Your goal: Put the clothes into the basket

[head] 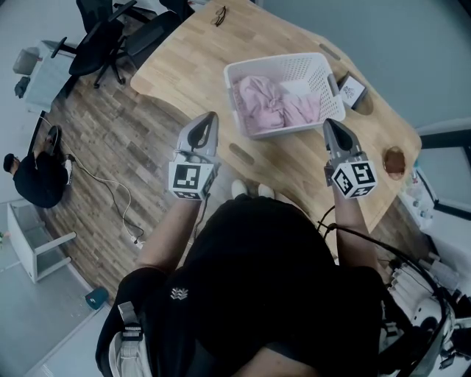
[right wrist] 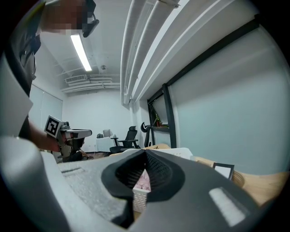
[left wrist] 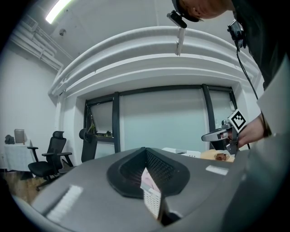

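Observation:
A white slatted basket [head: 283,65] stands on the wooden table [head: 191,59], and pink clothes [head: 268,103] lie heaped inside it. My left gripper [head: 213,116] hovers just off the basket's near left corner, above the table's front edge. Its jaws meet at the tip and hold nothing. My right gripper [head: 329,123] hangs by the near right corner, also shut and empty. In the left gripper view the shut jaw tips [left wrist: 146,149] frame the basket [left wrist: 152,200] and a bit of pink cloth [left wrist: 147,181]. The right gripper view shows its shut tips [right wrist: 146,150] over the basket [right wrist: 140,199].
A small framed card [head: 352,90] stands right of the basket. A brown round object [head: 395,162] sits near the table's right end, and glasses [head: 219,15] lie at the far edge. Office chairs [head: 110,37] stand at the far left. A person [head: 37,177] sits on the floor at left.

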A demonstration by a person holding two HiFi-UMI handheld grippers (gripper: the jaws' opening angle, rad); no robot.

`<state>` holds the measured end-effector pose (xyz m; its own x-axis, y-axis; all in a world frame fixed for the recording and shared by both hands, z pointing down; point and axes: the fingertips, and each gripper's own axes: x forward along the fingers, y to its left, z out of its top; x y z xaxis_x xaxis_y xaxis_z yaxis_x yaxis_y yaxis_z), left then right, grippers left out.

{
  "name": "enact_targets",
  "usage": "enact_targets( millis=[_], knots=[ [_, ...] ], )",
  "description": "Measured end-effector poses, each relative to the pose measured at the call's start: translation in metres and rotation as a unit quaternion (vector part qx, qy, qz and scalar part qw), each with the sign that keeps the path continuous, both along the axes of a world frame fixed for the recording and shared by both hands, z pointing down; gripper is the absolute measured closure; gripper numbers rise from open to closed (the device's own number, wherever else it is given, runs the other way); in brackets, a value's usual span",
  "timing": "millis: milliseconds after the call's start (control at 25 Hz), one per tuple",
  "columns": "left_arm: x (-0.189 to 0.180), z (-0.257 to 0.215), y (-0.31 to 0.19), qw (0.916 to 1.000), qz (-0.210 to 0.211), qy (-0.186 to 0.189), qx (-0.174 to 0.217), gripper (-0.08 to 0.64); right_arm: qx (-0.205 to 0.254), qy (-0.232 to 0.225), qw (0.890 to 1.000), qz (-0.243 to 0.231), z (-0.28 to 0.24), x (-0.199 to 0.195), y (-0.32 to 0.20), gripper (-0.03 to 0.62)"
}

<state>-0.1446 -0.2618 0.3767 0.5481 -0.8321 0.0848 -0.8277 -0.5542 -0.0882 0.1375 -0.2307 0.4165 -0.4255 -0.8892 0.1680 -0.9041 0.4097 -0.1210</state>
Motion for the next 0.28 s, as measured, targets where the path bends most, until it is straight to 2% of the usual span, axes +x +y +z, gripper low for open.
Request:
enact_targets(
  millis=[280],
  knots=[
    [-0.003,-0.011,0.0,0.9999,-0.004,0.015,0.002,0.552,0.003,0.004,1.0,-0.002,-0.004,0.0,0.002,0.589]
  ],
)
